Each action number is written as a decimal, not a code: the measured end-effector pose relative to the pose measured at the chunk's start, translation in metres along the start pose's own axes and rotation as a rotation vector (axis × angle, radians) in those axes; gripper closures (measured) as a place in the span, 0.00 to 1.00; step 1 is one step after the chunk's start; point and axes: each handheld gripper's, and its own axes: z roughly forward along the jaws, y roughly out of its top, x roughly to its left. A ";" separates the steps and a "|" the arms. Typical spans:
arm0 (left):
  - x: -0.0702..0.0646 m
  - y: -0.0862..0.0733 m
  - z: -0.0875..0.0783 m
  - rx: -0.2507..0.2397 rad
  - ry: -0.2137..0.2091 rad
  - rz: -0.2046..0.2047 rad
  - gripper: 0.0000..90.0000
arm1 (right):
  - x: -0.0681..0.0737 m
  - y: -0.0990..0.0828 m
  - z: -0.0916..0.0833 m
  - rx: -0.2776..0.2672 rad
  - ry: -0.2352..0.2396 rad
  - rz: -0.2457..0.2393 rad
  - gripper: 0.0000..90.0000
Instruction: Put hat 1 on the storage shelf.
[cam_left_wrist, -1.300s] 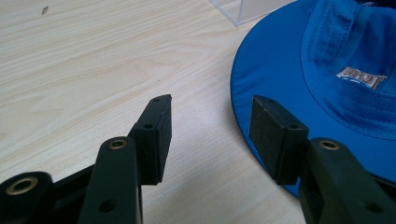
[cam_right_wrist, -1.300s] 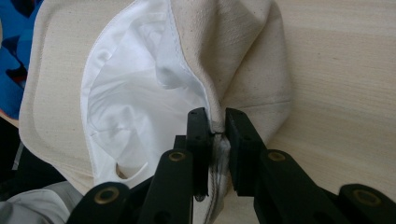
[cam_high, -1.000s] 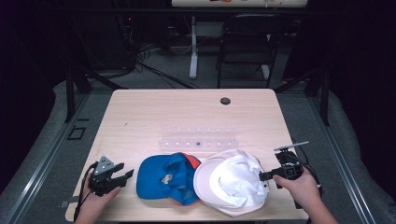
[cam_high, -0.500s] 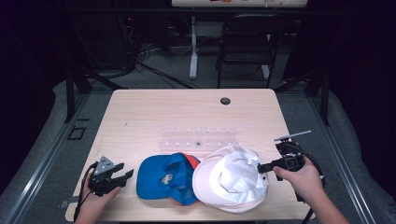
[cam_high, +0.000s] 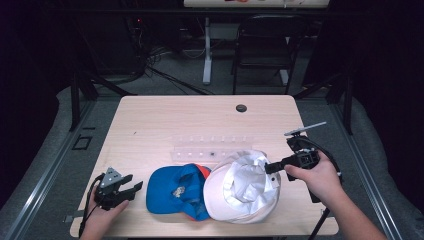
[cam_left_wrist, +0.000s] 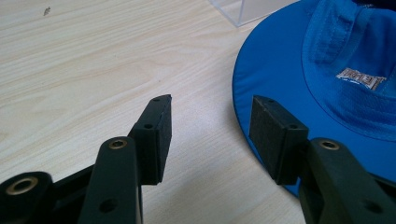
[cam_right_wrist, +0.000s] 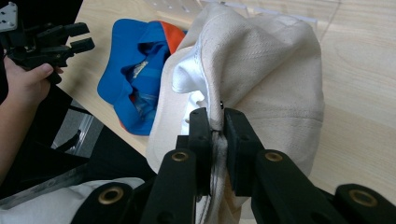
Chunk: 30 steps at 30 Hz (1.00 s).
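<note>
So the white hat has bunched up and lifted a bit on its right side since a second ago; looks like the right tongs are starting to pull it off the blue hat. They're clamped tight on its edge. Left tongs sit apart, empty, just beside the blue brim on the table.

A white cap is lying crown-down at the table's near edge, its inside facing up, its rim at three o'clock pinched and lifting; a blue cap, orange-trimmed, is lying touching it at nine o'clock, also upturned.
</note>
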 end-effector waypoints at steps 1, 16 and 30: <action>0.000 0.000 0.000 0.000 0.000 0.000 0.55 | 0.003 0.002 0.000 0.004 -0.004 -0.006 0.92; 0.000 0.000 0.000 -0.003 0.000 0.003 0.55 | 0.031 0.025 -0.006 -0.016 0.109 -0.019 0.92; 0.000 0.001 -0.001 -0.003 -0.001 0.008 0.55 | 0.060 0.045 -0.017 -0.064 0.269 -0.012 0.92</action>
